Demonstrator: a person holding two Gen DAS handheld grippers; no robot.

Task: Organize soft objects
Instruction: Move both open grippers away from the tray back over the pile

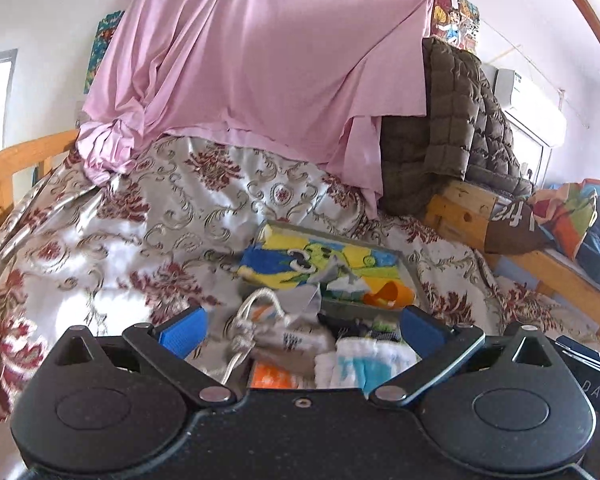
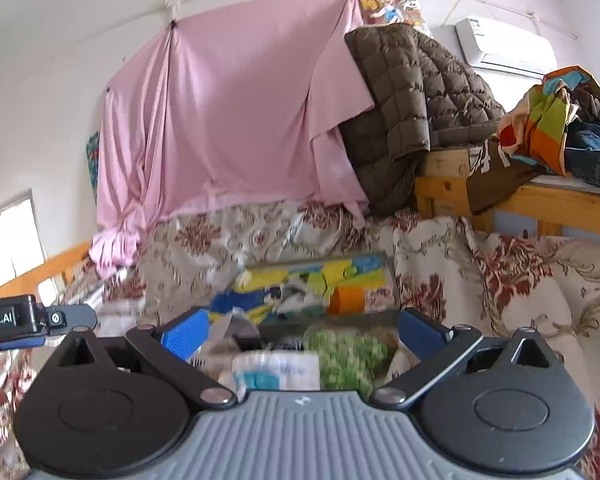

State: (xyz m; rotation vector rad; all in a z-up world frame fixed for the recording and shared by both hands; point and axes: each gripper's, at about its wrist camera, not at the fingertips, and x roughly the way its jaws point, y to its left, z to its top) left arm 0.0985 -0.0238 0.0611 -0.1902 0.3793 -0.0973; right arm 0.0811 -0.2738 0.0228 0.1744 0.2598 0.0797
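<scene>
In the left wrist view my left gripper (image 1: 302, 330) is open above a heap of small soft items. Under it lie a white sock with teal marks (image 1: 364, 364), an orange piece (image 1: 274, 376) and a grey cloth with a cord loop (image 1: 260, 308). Beyond them a shallow grey tray (image 1: 410, 270) holds a yellow and blue cloth (image 1: 300, 264) and an orange item (image 1: 388, 296). My right gripper (image 2: 302, 334) is also open, over a blurred green speckled item (image 2: 348, 354) and a white and teal piece (image 2: 276, 368). The same tray (image 2: 384, 258) lies ahead of it.
Everything rests on a bed with a floral cream and red cover (image 1: 120, 240). A pink sheet (image 1: 260, 60) hangs behind, with a brown quilted jacket (image 1: 452, 120) to its right. A wooden shelf (image 2: 560, 200) with clothes stands right. The left gripper's body (image 2: 20, 320) shows at the left edge.
</scene>
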